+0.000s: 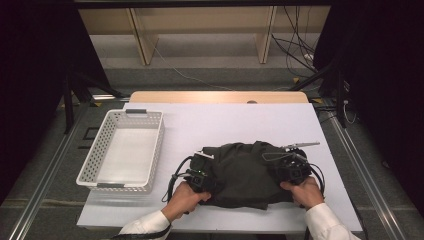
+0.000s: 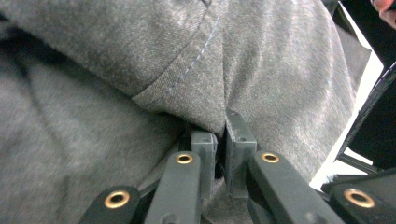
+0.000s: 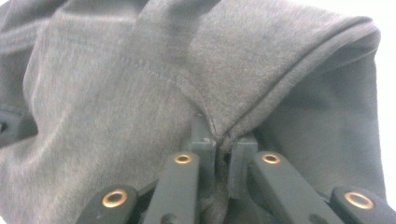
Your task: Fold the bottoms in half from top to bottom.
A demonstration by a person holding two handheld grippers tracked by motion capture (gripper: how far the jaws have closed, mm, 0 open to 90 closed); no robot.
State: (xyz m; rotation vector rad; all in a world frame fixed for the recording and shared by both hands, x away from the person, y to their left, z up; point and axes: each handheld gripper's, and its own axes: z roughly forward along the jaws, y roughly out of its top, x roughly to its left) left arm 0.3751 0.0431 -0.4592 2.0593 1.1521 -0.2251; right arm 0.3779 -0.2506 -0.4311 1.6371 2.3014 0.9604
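Garment: a dark grey garment (image 1: 245, 172), folded into a rough bundle, lay on the near half of the white table (image 1: 240, 122), between the two hands and well right of the basket.
Garment edges: a stitched hem (image 2: 196, 60) was seen in the left gripper view and a ribbed folded edge (image 3: 299, 70) in the right gripper view.
Left gripper: the left gripper (image 1: 202, 175) was set at the garment's left side; its jaws were drawn nearly together with a fold of the cloth pinched between them.
Right gripper: the right gripper (image 1: 292, 167) was set at the garment's right side, likewise closed narrow on a fold at the ribbed edge.
Basket: a white perforated basket (image 1: 95, 160) stood on the table's left part, apart from the garment, with nothing seen in it.
Risk, thin bite: only a small tuck of cloth was held in each pair of jaws, so the fabric could be pulled free if the bundle were lifted quickly.
Risk, layers: it could not be told how many layers were caught; were only the top layer held, the folds beneath might drop open.
Risk, uneven pull: if the hands were moved apart or at different heights, the bundle might be stretched out of shape.
Risk, basket: a sagging hem might be snagged on the basket's rim during a transfer.
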